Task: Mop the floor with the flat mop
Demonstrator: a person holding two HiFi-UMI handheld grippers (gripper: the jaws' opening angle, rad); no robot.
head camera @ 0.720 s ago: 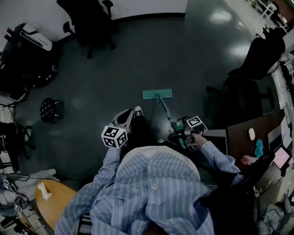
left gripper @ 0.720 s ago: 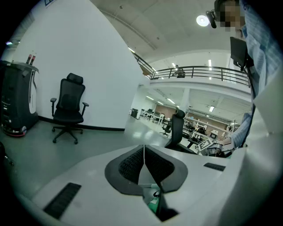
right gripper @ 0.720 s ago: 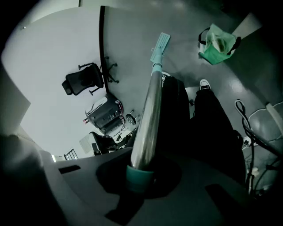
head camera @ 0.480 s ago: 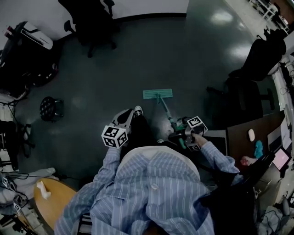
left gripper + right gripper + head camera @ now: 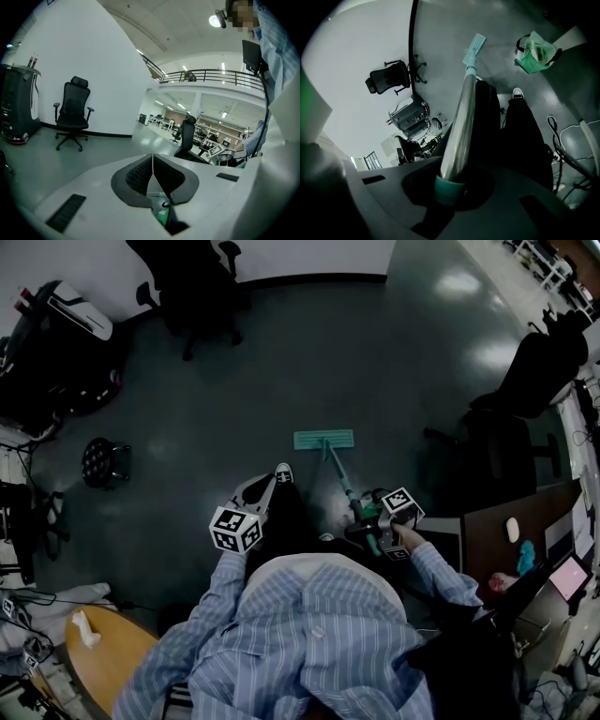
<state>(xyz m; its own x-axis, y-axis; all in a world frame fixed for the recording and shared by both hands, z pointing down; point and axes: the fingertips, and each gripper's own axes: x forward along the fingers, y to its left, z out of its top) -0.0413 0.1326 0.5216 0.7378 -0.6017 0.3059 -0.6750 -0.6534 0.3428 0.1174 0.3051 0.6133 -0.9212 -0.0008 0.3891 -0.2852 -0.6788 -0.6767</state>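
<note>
- Right gripper (image 5: 373,524) clenched round the mop handle (image 5: 341,479) – metal tube and teal collar seated between the jaws in the right gripper view (image 5: 451,186).
- Handle (image 5: 458,126) slanting up and back from the mop head (image 5: 323,439) to that gripper, at the person's right side.
- Mop head teal, lying flat on the dark floor (image 5: 281,362), ahead of the person and a little right of the shoe (image 5: 282,471); small and far down the tube in the right gripper view (image 5: 474,48).
- Left gripper (image 5: 259,489) held out in front of the left side, well apart from the mop, pointing forward.
- Left gripper view (image 5: 153,165): jaws pressed together, ribbed pads meeting along one line – nothing gripped between them.
- Striped shirt (image 5: 309,643) filling the bottom of the head view.
- Black office chair (image 5: 192,287) by the white wall at top left; same chair in the left gripper view (image 5: 72,112).
- Small black stool (image 5: 103,463) at left, round wooden table (image 5: 108,657) at bottom left.
- Second black chair (image 5: 530,362) and a dark desk (image 5: 525,507) at right.
- Green bag in a holder (image 5: 536,51) on the floor, seen only in the right gripper view.
</note>
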